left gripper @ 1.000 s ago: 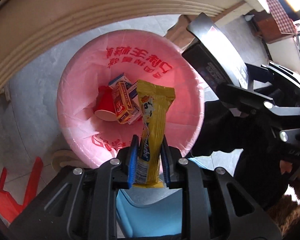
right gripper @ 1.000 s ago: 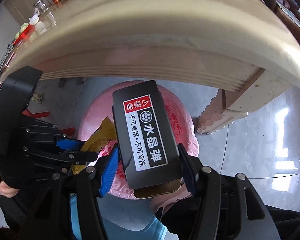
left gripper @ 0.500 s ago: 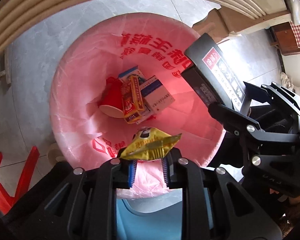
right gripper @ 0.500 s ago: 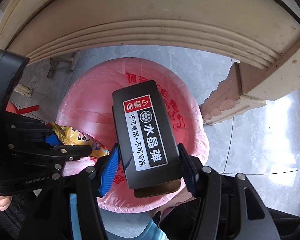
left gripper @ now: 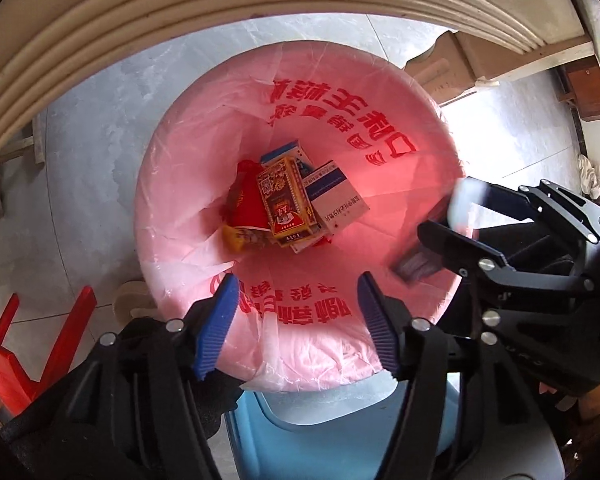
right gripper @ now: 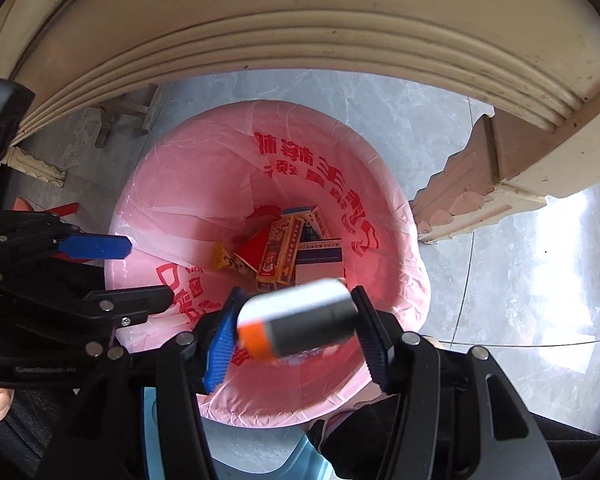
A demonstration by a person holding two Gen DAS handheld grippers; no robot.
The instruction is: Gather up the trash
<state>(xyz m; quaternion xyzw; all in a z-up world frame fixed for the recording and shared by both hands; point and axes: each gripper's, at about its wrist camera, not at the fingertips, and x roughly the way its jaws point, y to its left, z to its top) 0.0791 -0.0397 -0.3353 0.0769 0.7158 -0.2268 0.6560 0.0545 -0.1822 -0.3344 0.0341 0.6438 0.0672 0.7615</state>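
The left gripper [left gripper: 296, 320] points almost straight down into a pink bin bag [left gripper: 204, 128]. Its blue pads stand well apart and are opening, with nothing between them. Below it, at the bottom of the bag, lies a yellow snack wrapper [left gripper: 240, 238], partly tucked under a red paper cup [left gripper: 246, 204]. The wrapper's long axis runs roughly left to right in the left wrist view, and only one end shows clearly.

Beside the cup lie a gold and red carton [left gripper: 286, 198] and a blue and white box [left gripper: 336, 200], both flat, touching, their long sides running away from the camera.

The right gripper [right gripper: 296, 330] also points steeply down over the bag's near rim. Its pads are clamped on the two sides of a black box [right gripper: 300, 320], which is blurred. The box is tipped away from the camera, its long axis pointing down into the bag, an orange patch at its near left corner. In the left wrist view the same box [left gripper: 460, 216] shows at the right, over the bag's inner wall.

The bag lines a round bin standing on a grey tiled floor [left gripper: 100, 128], close under the moulded cream edge of a bench [right gripper: 300, 32]. A red stool [left gripper: 28, 344] stands to the left.
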